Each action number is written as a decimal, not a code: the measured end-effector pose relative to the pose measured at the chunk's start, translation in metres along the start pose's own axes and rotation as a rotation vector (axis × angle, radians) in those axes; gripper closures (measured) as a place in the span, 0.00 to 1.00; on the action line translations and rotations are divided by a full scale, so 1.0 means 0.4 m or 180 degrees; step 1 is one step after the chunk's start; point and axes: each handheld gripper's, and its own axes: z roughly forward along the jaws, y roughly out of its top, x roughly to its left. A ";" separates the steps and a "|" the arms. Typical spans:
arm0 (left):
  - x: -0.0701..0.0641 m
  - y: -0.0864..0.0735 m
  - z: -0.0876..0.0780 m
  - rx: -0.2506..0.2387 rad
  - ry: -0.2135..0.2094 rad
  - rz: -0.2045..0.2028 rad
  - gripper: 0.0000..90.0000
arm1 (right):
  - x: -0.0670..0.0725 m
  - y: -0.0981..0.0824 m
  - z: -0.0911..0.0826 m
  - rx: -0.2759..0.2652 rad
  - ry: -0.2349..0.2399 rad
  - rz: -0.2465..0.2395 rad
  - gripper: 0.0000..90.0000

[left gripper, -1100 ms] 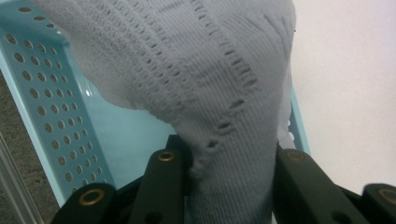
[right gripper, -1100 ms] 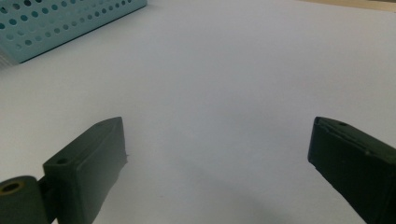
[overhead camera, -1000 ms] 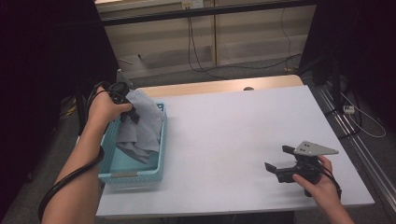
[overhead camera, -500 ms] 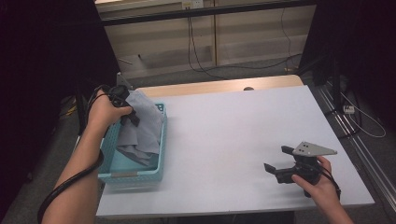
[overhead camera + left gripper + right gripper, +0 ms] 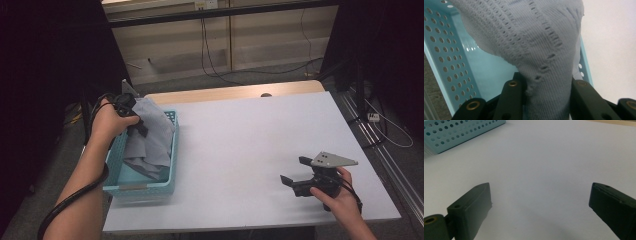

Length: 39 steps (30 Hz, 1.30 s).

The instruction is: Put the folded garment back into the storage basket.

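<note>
One white table (image 5: pixel 250 145) takes up most of the high view, with a strip of bare wood along its far edge at 12 o'clock. At about 9 o'clock on it, right at the left edge, sits your light blue basket (image 5: pixel 172 165), long and narrow, its walls punched with rows of round holes; in the right gripper view a corner of that same basket (image 5: pixel 456 132) shows at 11 o'clock, well apart from the jaws there.

Your grey knitted cloth (image 5: pixel 150 140) is next in size. Its upper part is lifted above the far end of the basket, while its lower folds still lie inside the basket. In the left gripper view the cloth (image 5: pixel 531 42) hangs down between the two black jaws, with lines of small knitted holes running across it and the basket's floor and wall behind.

Your left gripper (image 5: pixel 131 116), at 10 o'clock on the table, has its jaws pressed in on a bunched part of that cloth from both sides, so it is gripping the cloth.

Your right gripper (image 5: pixel 295 172) rests low over the table at about 4 o'clock, far from the basket. Its jaws stand wide apart with bare tabletop between them, and a grey three-cornered plate sits on top of it.
</note>
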 end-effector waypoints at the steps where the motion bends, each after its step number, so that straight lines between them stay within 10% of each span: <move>1: 0.004 -0.002 0.001 -0.0007 0.0000 -0.0012 0.80 | 0.000 0.000 0.000 0.0003 -0.0004 -0.0006 0.05; 39: 0.011 -0.052 0.060 0.0086 -0.0043 -0.0022 0.80 | 0.007 -0.005 0.008 0.0048 0.0013 -0.0040 0.05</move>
